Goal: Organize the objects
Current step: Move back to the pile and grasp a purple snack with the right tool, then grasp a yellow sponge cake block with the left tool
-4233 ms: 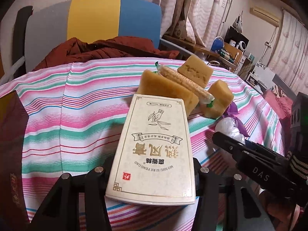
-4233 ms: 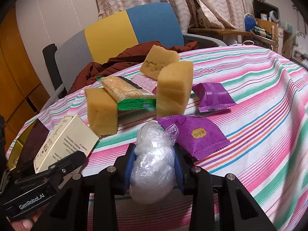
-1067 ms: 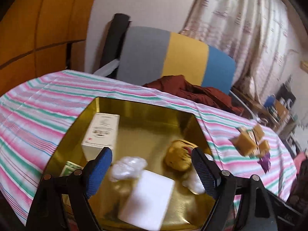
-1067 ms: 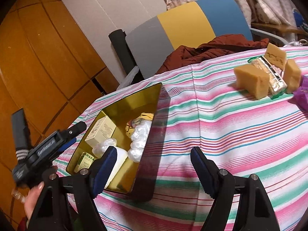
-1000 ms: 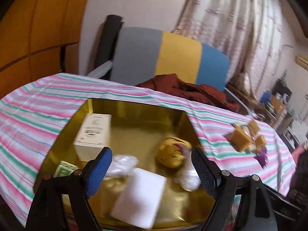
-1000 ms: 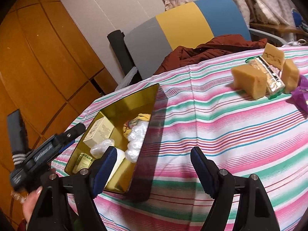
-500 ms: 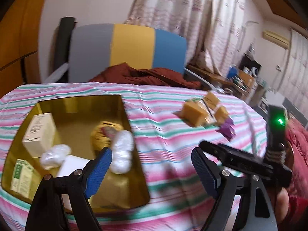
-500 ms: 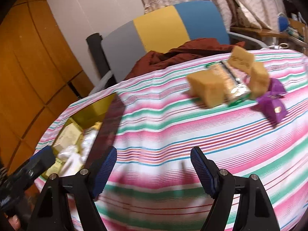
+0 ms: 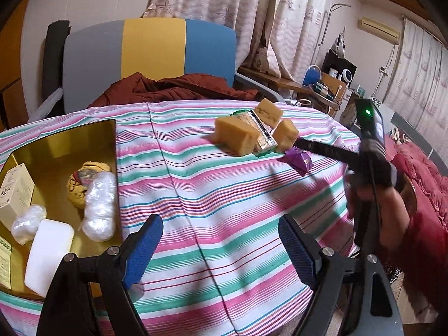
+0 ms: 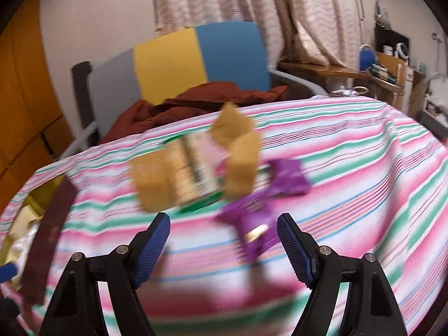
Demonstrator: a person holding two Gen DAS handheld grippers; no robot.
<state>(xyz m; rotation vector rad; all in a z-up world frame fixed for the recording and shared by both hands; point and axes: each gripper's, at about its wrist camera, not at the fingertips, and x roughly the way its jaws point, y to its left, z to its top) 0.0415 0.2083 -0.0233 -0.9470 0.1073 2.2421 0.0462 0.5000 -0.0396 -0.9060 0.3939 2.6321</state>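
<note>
A gold tin (image 9: 84,131) sits at the table's left and holds a cream box (image 9: 14,187), a white bar (image 9: 47,252), plastic-wrapped lumps (image 9: 99,207) and a yellow pastry (image 9: 84,173). Yellow cake blocks (image 9: 236,134) and a green-edged cracker pack (image 9: 259,131) lie at the far middle, with a purple packet (image 9: 299,159) beside them. My left gripper (image 9: 221,246) is open and empty over the cloth. My right gripper (image 10: 224,240) is open and empty, close to a purple packet (image 10: 252,224); a second purple packet (image 10: 288,179) lies behind. The right wrist view is blurred.
The table has a pink, green and white striped cloth (image 9: 224,196). A grey, yellow and blue chair (image 9: 151,53) with a dark red garment (image 9: 173,89) stands behind. The right tool's body (image 9: 372,151) shows at the right. The tin's dark wall (image 10: 53,224) is at the left.
Both grippers have let go of the box and the wrapped lump, which now lie in the tin. Both have swung right, away from the tin and towards the cakes and purple packets.
</note>
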